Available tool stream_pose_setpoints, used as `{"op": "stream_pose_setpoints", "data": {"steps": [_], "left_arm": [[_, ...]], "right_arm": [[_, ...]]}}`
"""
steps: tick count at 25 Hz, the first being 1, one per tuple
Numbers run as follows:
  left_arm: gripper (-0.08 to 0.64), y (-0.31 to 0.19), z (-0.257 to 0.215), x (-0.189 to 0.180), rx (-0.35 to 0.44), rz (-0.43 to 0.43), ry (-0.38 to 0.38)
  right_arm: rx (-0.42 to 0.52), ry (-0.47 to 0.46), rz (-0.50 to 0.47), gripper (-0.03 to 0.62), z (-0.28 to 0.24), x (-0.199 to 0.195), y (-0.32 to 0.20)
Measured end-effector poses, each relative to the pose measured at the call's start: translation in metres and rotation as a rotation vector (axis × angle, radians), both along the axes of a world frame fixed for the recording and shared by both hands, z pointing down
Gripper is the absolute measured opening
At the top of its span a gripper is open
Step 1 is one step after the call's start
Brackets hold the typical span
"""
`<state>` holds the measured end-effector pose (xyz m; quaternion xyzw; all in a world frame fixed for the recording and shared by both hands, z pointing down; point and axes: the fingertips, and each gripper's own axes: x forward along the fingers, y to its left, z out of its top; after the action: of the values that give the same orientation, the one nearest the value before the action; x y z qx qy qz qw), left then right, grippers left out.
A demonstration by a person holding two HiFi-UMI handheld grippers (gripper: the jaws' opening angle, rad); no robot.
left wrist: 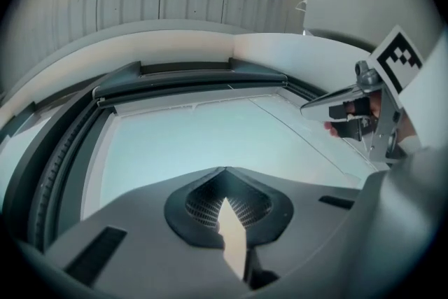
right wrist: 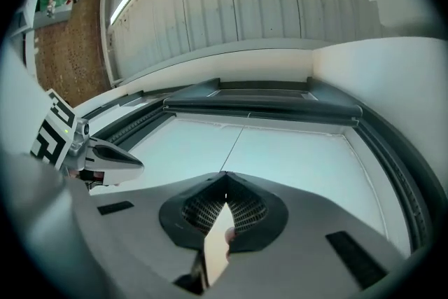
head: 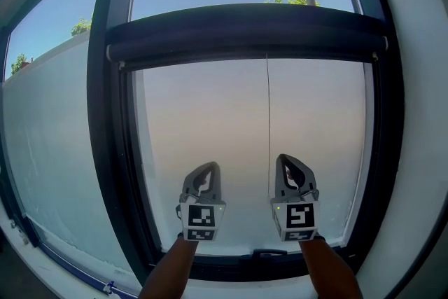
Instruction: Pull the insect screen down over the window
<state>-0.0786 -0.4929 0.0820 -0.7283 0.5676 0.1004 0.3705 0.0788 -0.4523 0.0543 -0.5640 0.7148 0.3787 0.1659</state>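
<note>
Forearms reach up from the bottom edge, each carrying a gripper toward the glass: the left gripper (head: 210,169) and right gripper (head: 285,162) both have their jaws pressed together on nothing, apparently because neither is yet near anything to grasp. The insect screen (head: 245,30) sits rolled in its dark cassette across the top of the window frame (head: 105,122), well above them. A thin pull cord (head: 269,115) hangs just beside the right gripper, likely the easiest thing to take hold of.
</note>
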Motion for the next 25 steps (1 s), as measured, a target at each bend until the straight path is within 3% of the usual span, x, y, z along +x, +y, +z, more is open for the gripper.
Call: {"op": "stream_pose_setpoints", "data": {"steps": [7,11,14,19,25], "left_arm": [[-0.005,-0.01,-0.06,0.015,0.006,0.13,0.074],[-0.005,-0.007,-0.096,0.021,0.035,0.14,0.062],[-0.005,-0.002,-0.126,0.023,0.083,0.094,0.01],[-0.005,0.01,-0.173,0.031,0.188,-0.025,-0.144],[-0.005,0.014,-0.22,0.039,0.275,-0.258,-0.319]], "right_arm": [[-0.004,-0.098,-0.033,0.003,-0.055,0.022,-0.015],[0.054,-0.039,0.017,0.003,-0.097,0.023,-0.012],[0.087,0.044,0.068,0.003,-0.125,0.017,-0.009],[0.165,0.222,0.207,0.003,-0.153,0.004,-0.006],[0.226,0.385,0.367,0.003,-0.182,0.0,-0.014]]}}
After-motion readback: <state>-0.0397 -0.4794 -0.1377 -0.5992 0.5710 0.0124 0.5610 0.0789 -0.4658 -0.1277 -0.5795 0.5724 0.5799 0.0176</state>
